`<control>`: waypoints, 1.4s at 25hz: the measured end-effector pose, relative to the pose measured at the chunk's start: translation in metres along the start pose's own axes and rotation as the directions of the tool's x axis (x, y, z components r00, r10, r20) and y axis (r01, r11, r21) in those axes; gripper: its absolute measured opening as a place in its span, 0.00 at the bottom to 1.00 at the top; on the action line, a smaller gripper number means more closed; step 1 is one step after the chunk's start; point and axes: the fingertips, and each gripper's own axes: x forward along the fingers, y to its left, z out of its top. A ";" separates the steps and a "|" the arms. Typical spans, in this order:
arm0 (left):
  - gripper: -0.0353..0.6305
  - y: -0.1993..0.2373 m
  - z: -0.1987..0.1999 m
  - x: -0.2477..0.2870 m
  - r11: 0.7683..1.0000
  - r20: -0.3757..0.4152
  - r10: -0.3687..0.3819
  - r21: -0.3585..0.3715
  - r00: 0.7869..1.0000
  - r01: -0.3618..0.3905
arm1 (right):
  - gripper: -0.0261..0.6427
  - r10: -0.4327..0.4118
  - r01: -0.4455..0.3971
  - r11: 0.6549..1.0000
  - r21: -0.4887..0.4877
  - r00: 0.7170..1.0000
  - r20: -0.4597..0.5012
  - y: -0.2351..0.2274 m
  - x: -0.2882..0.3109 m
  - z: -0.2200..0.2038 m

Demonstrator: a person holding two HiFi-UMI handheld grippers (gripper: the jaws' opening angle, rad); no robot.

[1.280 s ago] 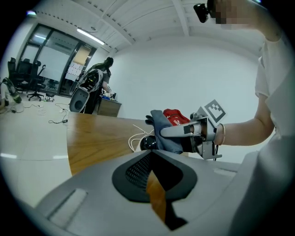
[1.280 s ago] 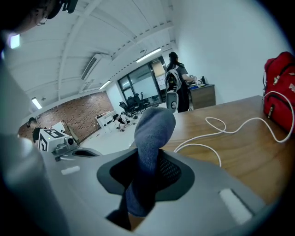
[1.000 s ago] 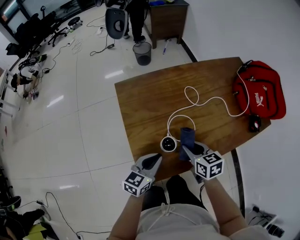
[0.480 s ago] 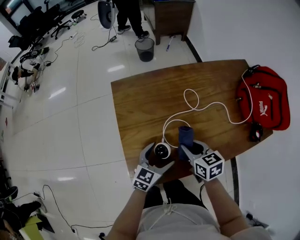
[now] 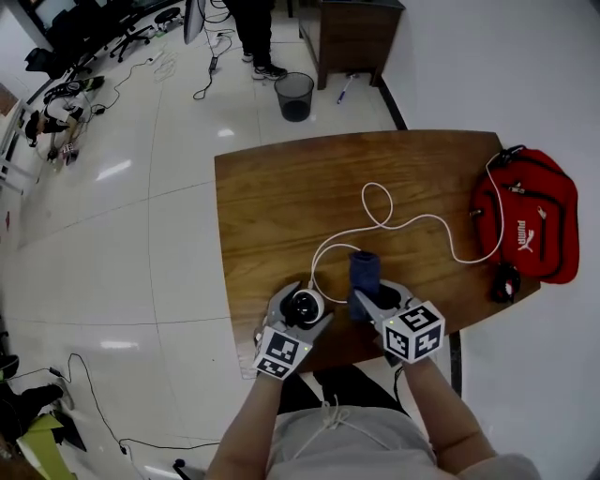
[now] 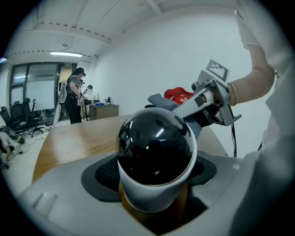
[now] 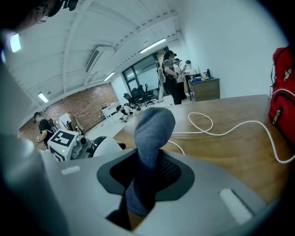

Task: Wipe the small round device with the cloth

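Note:
The small round device (image 5: pixel 303 306), a white body with a black dome, sits near the front edge of the wooden table (image 5: pixel 272 206). My left gripper (image 5: pixel 302 303) is around it, jaws closing, pads against its sides. In the left gripper view the device (image 6: pixel 154 147) fills the gap of that gripper (image 6: pixel 154 171). Just to its right, my right gripper (image 5: pixel 361 298) is shut on a blue-grey cloth (image 5: pixel 362 270) that stands up out of the jaws. The right gripper view shows the cloth (image 7: pixel 150 147) pinched upright in that gripper (image 7: pixel 146 174), with the device (image 7: pixel 103 146) to its left.
A white cable (image 5: pixel 375 211) loops from the device across the table to a red bag (image 5: pixel 530 225) at the right end. A small black object (image 5: pixel 506 279) lies by the bag. On the floor beyond stand a bin (image 5: pixel 294 96), a cabinet (image 5: pixel 352 28) and a person (image 5: pixel 248 28).
My left gripper moved forward from the table's front edge, opened, and now has its jaws around the device. The right gripper with the cloth has stayed beside it.

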 end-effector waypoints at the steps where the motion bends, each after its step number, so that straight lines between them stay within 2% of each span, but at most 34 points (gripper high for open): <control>1: 0.63 0.001 0.001 -0.001 1.000 0.000 0.000 -0.010 1.000 0.000 | 0.20 0.002 -0.002 1.000 0.002 1.000 -0.003 -0.002 -0.001 -0.002; 5: 0.63 -0.001 0.034 -0.012 1.000 0.051 -0.002 -0.016 0.999 0.003 | 0.20 0.026 -0.026 1.000 0.007 0.999 -0.029 -0.001 -0.003 -0.011; 8: 0.63 -0.011 0.085 -0.028 1.000 0.133 -0.030 0.002 0.991 0.030 | 0.20 0.069 -0.068 0.998 0.015 0.995 -0.070 0.013 -0.002 -0.027; 11: 0.62 -0.025 0.140 -0.043 0.997 0.225 -0.073 0.030 0.972 0.068 | 0.20 0.137 -0.137 0.991 0.012 0.984 -0.113 0.037 0.003 -0.039; 13: 0.62 -0.036 0.167 -0.050 0.994 0.257 -0.102 0.059 0.961 0.090 | 0.20 0.183 -0.185 0.983 -0.007 0.978 -0.099 0.054 0.006 -0.032; 15: 0.63 -0.046 0.180 -0.051 0.991 0.249 -0.123 0.090 0.961 0.103 | 0.20 0.218 -0.220 0.975 -0.042 0.975 -0.050 0.066 0.004 -0.012; 19: 0.63 -0.053 0.184 -0.050 0.991 0.251 -0.128 0.072 0.959 0.113 | 0.20 0.247 -0.239 0.959 -0.151 0.968 0.043 0.077 -0.010 0.027; 23: 0.63 -0.043 0.174 -0.051 0.992 0.242 -0.125 0.024 0.962 0.122 | 0.20 0.235 -0.209 0.942 -0.263 0.969 0.073 0.082 -0.022 0.034; 30: 0.63 -0.041 0.169 -0.046 0.992 0.220 -0.128 0.035 0.967 0.123 | 0.20 0.245 -0.214 0.941 -0.262 0.966 0.088 0.082 -0.036 0.025; 35: 0.63 -0.034 0.169 -0.043 0.994 0.233 -0.109 0.018 0.966 0.108 | 0.20 0.309 -0.282 0.923 -0.262 0.949 0.066 0.091 -0.045 0.009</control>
